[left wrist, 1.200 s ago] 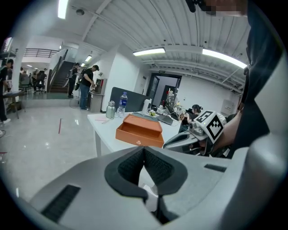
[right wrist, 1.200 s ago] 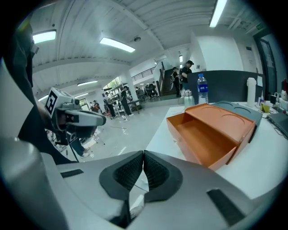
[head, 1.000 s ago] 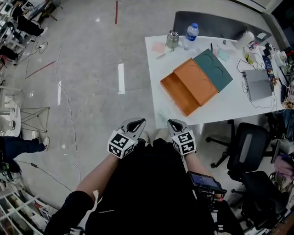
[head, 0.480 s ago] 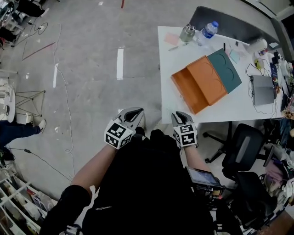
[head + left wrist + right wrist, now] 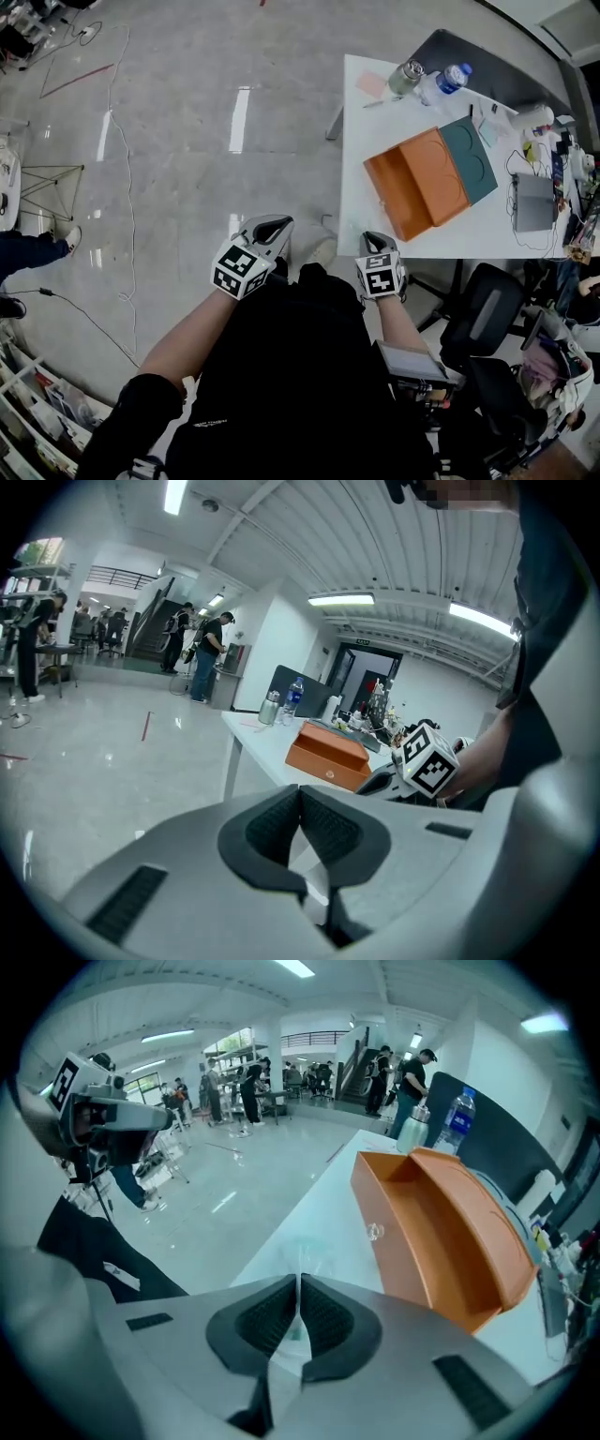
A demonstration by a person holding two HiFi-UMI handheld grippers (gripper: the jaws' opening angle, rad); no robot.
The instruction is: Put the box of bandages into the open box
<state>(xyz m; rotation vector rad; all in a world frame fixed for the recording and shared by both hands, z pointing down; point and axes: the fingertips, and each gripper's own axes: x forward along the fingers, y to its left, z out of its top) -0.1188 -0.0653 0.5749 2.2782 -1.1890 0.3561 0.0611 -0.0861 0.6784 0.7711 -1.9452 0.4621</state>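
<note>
An orange open box [image 5: 417, 183] lies on the white table [image 5: 361, 187], with a teal lid [image 5: 471, 157] against its far side. It also shows in the left gripper view as the orange box [image 5: 328, 752] and in the right gripper view as the orange box [image 5: 441, 1232], its hollow empty. I cannot pick out any box of bandages. My left gripper [image 5: 271, 226] and right gripper [image 5: 373, 240] hang close to the person's body, short of the table. The left gripper [image 5: 300, 794] and right gripper [image 5: 298, 1283] are both shut with nothing between the pads.
A water bottle [image 5: 453, 77] and a steel flask [image 5: 406, 75] stand at the table's far end, and a grey device [image 5: 532, 202] with cables lies at its right. A black office chair [image 5: 483, 309] stands by the near corner. A cable [image 5: 127, 216] runs over the floor at left.
The head view has swung, so the table now sits further right and higher in the picture. Both grippers stay shut near the body.
</note>
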